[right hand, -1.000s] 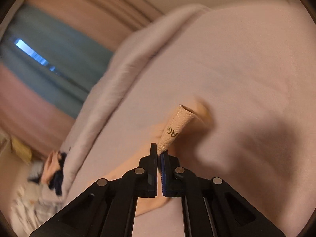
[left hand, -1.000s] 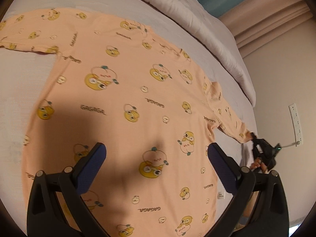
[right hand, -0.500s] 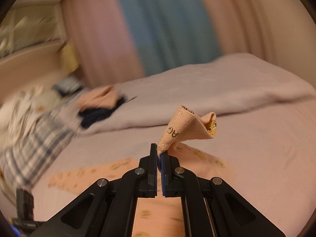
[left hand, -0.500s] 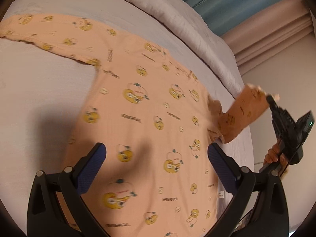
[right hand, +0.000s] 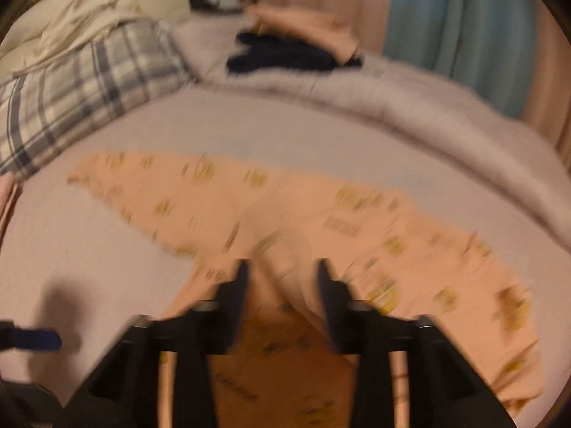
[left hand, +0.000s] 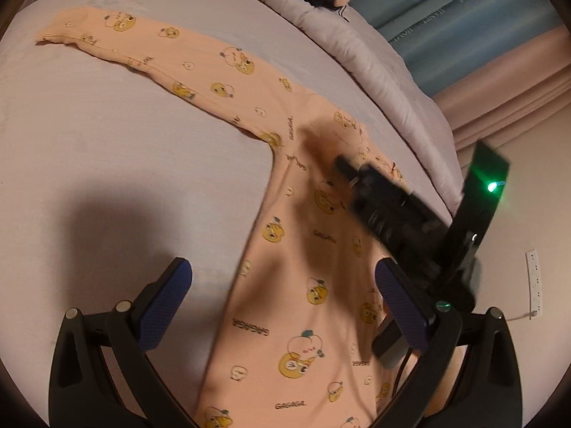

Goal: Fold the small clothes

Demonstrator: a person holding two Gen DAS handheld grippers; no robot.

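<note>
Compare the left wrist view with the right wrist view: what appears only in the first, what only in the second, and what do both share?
Only the left wrist view shows the wall socket, the whole right gripper from outside with its green light, and the shirt's outstretched sleeve in sharp detail. Only the right wrist view shows the plaid pillow and the white garment on it. Both share the peach shirt flat on the bed, the folded dark and peach clothes on the duvet, and blue curtains. Both grippers are open, the left gripper included.

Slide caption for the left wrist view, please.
Open left gripper hovers over peach printed top on bed; right gripper above it.
</note>
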